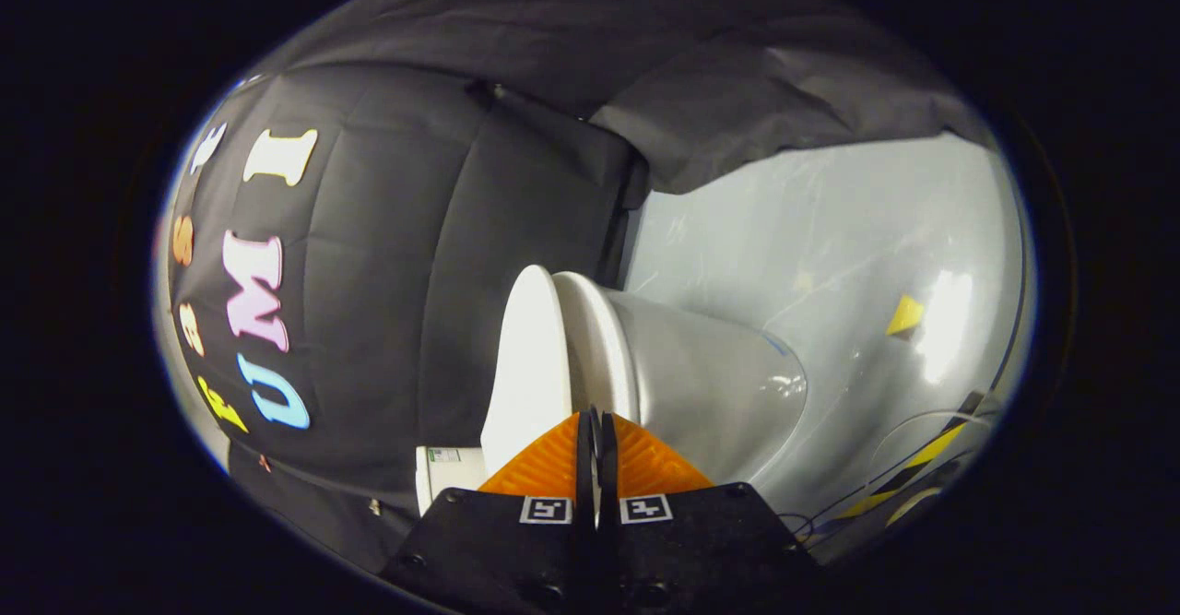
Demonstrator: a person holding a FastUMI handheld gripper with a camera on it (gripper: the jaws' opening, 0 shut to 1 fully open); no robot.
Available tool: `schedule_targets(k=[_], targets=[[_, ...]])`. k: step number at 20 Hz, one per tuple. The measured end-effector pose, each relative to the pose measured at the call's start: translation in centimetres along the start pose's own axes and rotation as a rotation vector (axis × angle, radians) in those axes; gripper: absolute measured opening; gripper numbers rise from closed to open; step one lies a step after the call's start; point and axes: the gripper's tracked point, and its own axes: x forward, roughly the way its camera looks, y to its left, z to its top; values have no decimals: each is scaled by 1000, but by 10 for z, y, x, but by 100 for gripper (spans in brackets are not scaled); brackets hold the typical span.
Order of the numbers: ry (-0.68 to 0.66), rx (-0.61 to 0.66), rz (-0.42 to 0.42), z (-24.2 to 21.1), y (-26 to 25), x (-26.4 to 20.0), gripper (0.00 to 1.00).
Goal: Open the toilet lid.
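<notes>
My hand-held gripper (595, 431) is closed, fingers together, gripping nothing. The lid (525, 366) lies just ahead of the fingertips, against the seat (599, 338). Risk, in my judgement: closed tips could skid off the smooth edge and miss the seam.

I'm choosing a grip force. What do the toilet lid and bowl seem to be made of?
Toilet lid: looks like smooth white plastic with a matte sheen, though that is uncertain. Toilet bowl: likely glazed ceramic, given the bright glossy highlights on its side. The gripper has its jaws closed together just short of the lid's edge, holding nothing.
</notes>
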Motion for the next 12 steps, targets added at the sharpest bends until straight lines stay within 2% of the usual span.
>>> schedule_targets(k=[5,12], targets=[[-64,-136,-14,0,53,-26,5],[-151,-420,19,-28,169,-73,5]])
